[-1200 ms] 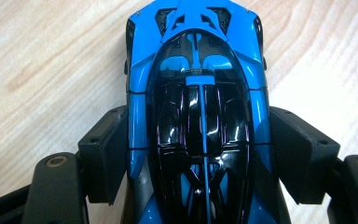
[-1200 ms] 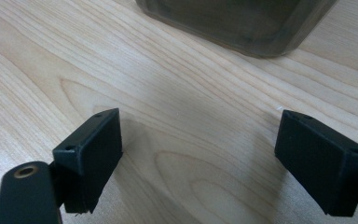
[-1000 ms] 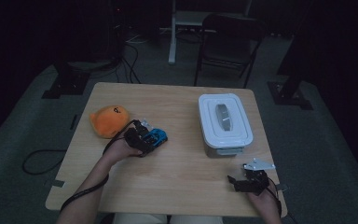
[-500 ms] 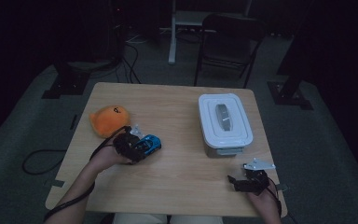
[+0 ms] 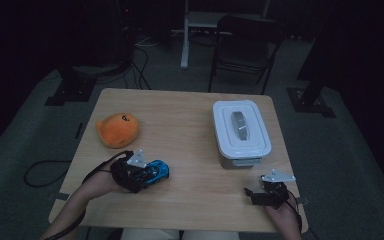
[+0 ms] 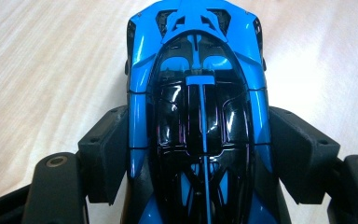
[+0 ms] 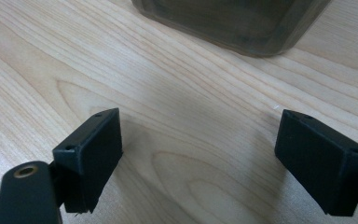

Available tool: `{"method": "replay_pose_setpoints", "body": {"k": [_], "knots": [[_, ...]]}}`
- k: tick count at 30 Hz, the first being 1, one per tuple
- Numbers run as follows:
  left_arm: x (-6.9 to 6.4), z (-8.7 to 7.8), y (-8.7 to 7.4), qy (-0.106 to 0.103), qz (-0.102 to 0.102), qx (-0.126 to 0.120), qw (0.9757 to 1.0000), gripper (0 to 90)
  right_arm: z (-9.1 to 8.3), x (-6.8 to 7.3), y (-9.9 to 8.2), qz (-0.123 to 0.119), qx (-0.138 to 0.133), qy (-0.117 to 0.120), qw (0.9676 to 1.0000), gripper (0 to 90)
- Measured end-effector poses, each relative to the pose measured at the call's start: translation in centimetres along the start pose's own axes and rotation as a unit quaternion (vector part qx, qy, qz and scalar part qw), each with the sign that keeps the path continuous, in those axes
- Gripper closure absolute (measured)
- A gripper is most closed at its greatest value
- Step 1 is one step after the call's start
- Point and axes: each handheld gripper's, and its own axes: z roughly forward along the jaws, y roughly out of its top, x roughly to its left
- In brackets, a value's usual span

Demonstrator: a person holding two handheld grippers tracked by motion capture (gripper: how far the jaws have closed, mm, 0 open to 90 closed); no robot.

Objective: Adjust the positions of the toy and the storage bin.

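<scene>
A blue and black toy car (image 5: 153,172) is clamped sideways between the jaws of my left gripper (image 5: 141,176) over the near left part of the wooden table (image 5: 180,125). In the left gripper view both pads press on the flanks of the toy car (image 6: 198,107), whose nose points away from the camera. My right gripper (image 5: 252,194) rests near the table's front right edge, jaws wide apart with only bare wood between the pads (image 7: 93,154). An orange plush toy (image 5: 117,129) lies at the left.
A white lidded container (image 5: 240,131) with a grey handle stands at the right, just beyond my right gripper; its dark lower wall (image 7: 233,23) shows in the right gripper view. A chair (image 5: 242,45) and stand legs are on the floor behind the table.
My left gripper has carried the toy car toward the table's front edge and slightly left, away from the plush toy. The right gripper has kept still.
</scene>
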Motion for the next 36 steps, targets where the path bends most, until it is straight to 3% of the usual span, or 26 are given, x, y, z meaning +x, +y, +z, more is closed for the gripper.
{"method": "replay_pose_setpoints", "body": {"k": [6, 8, 19, 23, 27, 33, 36], "knots": [[-1.5, -0.1, -1.3, -0.012, 0.028, 0.001, 0.9995, 28.1, 0.0, 0.0, 0.0, 0.002, 0.000, -0.002, 1.0000, 14.5], [-1.7, -0.2, -1.6, -0.026, 0.029, -0.002, 0.9992, 28.1, 0.0, 0.0, 0.0, 0.001, 0.000, -0.002, 1.0000, 14.5], [-2.6, 0.4, -3.0, -0.048, 0.052, 0.015, 0.9974, 28.1, 0.0, 0.0, 0.0, 0.003, 0.000, -0.003, 1.0000, 14.4], [-2.5, 1.2, -3.3, -0.059, 0.041, 0.016, 0.9973, 28.1, 0.0, 0.0, 0.0, 0.004, 0.000, -0.003, 1.0000, 14.4], [-2.6, 2.0, -3.5, -0.064, 0.057, 0.025, 0.9960, 28.0, 0.0, 0.0, 0.0, 0.004, 0.000, -0.003, 1.0000, 14.4], [-2.2, 2.2, -4.2, -0.080, 0.045, 0.002, 0.9958, 27.7, 0.0, 0.0, 0.0, 0.004, 0.000, -0.004, 1.0000, 14.4], [-2.3, 2.5, -4.3, -0.076, 0.037, 0.012, 0.9964, 24.8, 0.0, 0.0, 0.0, 0.004, 0.000, -0.004, 1.0000, 14.5]]}}
